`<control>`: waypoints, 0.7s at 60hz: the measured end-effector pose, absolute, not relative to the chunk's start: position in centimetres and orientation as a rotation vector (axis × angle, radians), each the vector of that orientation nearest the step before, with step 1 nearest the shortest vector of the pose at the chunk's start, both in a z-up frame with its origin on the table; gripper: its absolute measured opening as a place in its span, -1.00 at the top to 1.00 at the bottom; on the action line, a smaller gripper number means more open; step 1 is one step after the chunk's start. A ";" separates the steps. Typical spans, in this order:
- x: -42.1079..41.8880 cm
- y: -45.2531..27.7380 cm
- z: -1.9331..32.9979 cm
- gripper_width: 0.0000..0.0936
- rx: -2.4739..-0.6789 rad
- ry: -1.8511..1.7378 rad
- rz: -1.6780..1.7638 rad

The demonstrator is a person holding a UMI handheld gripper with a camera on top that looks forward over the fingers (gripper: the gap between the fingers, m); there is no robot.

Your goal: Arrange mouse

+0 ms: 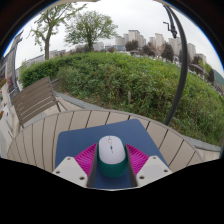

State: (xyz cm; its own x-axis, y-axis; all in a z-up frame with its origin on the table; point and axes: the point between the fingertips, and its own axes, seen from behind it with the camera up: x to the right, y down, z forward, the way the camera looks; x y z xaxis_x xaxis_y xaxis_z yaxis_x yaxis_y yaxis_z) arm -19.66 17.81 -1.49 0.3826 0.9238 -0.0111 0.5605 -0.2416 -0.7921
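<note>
The gripper [111, 168] has two white fingers [70, 170] at the bottom of the view. Each one has a pink pad [86, 157] on its inner side. A mouse [111, 155] sits between the two pads. It is white on top and dark green lower down. Both pads look like they touch its sides, so the fingers seem to be closed on the mouse and holding it.

Under the mouse is a dark blue mat [110, 135]. The mat lies flat on a table [50, 135] made of pale wooden slats. If the mouse rests on the mat or is held just above it is hard to tell.

A wooden chair [37, 100] stands beside the table, off to the left of the fingers. Past the table there is a big green hedge [125, 80] that runs all the way across. A thin dark pole [181, 60] bends up on the right side, in front of the hedge. Trees [88, 28] stand behind the hedge. Far away, there are tall buildings [150, 42] under a pale sky.
</note>
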 end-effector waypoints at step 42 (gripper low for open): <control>12.4 7.4 12.6 -0.80 -2.018 -1.461 0.466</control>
State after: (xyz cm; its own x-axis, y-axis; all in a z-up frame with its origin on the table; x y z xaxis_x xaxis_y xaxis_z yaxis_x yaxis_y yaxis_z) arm 12.43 7.36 12.65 0.3333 0.9407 0.0624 0.7309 -0.2160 -0.6474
